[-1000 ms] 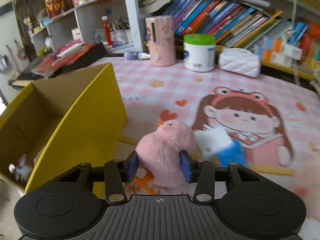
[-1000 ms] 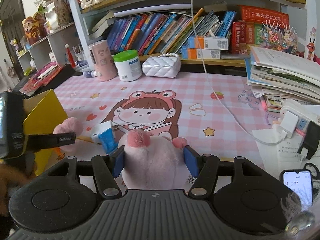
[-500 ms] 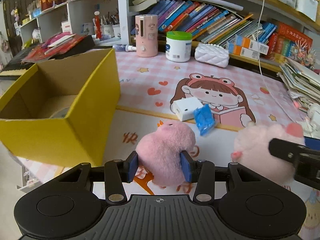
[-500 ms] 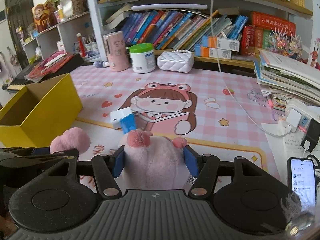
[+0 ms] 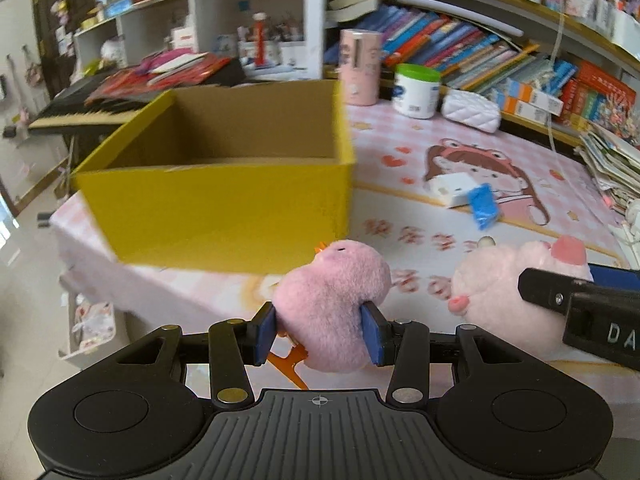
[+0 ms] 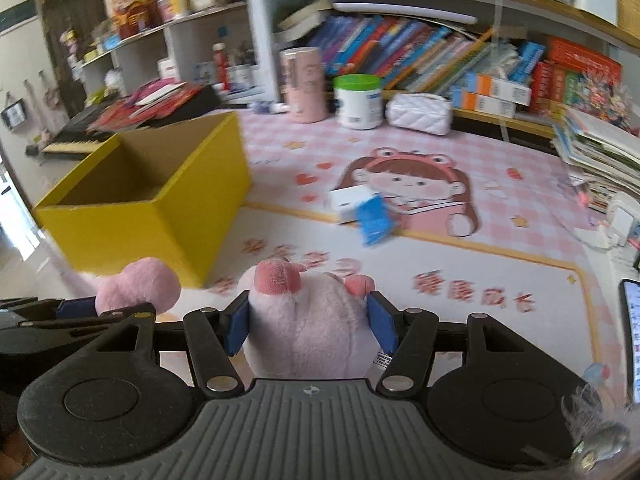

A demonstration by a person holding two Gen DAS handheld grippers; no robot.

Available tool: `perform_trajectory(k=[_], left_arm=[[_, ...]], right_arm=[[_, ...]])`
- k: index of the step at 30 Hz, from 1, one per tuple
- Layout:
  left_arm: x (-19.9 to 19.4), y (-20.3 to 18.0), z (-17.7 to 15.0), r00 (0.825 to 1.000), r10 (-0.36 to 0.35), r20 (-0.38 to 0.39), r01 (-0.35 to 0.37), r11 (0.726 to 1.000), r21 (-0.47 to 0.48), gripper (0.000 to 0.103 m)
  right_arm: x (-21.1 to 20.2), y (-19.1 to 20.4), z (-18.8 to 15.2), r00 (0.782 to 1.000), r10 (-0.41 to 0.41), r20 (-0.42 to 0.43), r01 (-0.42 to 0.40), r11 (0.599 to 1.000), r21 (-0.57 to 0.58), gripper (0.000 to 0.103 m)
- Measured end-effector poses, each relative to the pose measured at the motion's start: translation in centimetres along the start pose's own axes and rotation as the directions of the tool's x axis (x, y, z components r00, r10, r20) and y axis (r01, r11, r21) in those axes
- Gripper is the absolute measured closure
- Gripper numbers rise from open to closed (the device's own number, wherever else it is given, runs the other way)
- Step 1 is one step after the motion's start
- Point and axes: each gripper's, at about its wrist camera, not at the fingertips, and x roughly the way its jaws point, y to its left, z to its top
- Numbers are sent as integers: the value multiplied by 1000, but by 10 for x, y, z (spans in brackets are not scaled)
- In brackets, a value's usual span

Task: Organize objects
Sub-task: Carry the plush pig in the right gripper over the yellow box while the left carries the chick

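Observation:
My left gripper (image 5: 318,338) is shut on a pink plush chick (image 5: 332,300) with orange feet, held in front of the open yellow cardboard box (image 5: 224,208). My right gripper (image 6: 310,330) is shut on a pale pink plush pig (image 6: 308,320), to the right of the box (image 6: 160,216). In the left wrist view the pig (image 5: 508,292) and the right gripper sit at the right. In the right wrist view the chick (image 6: 138,284) shows at the left. A white small box (image 6: 350,198) and a blue packet (image 6: 374,220) lie on the pink cartoon mat (image 6: 500,248).
At the back of the desk stand a pink cylinder (image 6: 302,84), a white jar with a green lid (image 6: 358,100) and a white quilted pouch (image 6: 418,112), below shelves of books. Stacked books (image 6: 596,152), chargers and a phone (image 6: 632,320) are at the right. A keyboard (image 5: 84,108) lies left.
Both grippers have pulled back toward the near table edge, toys still held. The yellow box now lies straight ahead of the left gripper, and the toys sit side by side.

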Motion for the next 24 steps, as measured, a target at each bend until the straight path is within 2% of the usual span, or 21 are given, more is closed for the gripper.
perform_trajectory(k=[6,13,24], left_arm=[[-17,46,-15,1000,16,-1,-16,999,-41,60],[-37,92,-31,1000,24,11,-23,998,-65,60],[-52,145,-39,999,40,31,-38,997,-67,60]], right_arm=[[-9,54,-14,999,33,-18,-34,998,-58,45],[-18,104,-31,998,51,-25,-53,996,-75,45],[-24,163,-40,998,68,-11,-69,995,-74,45]])
